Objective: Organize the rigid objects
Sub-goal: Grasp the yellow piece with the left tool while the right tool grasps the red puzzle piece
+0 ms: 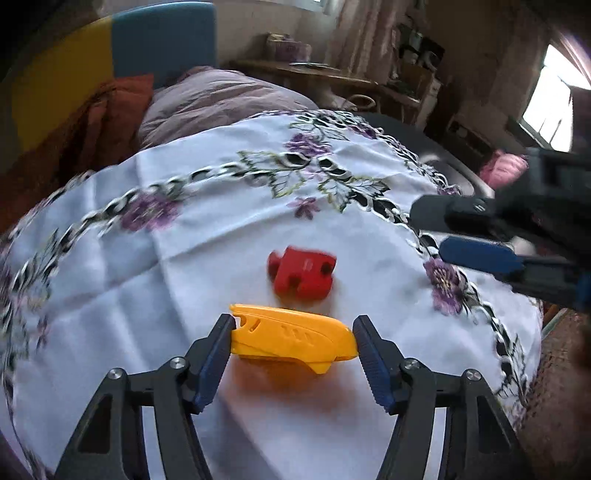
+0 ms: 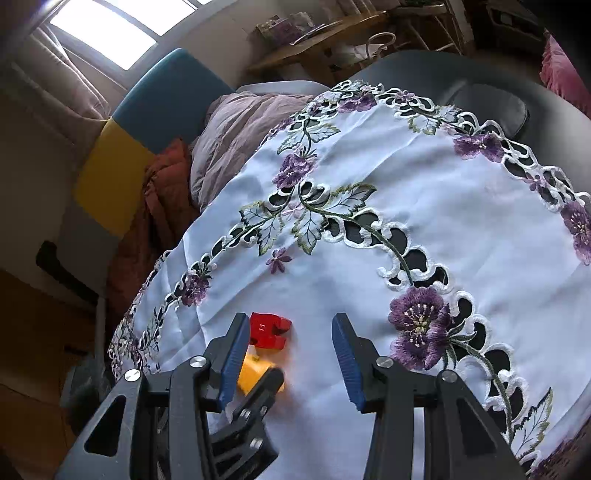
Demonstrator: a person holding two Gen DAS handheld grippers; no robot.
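Low in the left wrist frame, the left gripper clamps the yellow piece endwise beside the red block at centre, likely grouping the 2, while the right gripper hangs half-open, empty.

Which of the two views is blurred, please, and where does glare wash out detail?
Left wrist view: motion blur smears the cloth embroidery and the red block, and the window is blown out. Right wrist view: sharp embroidery, with glare only at the window.
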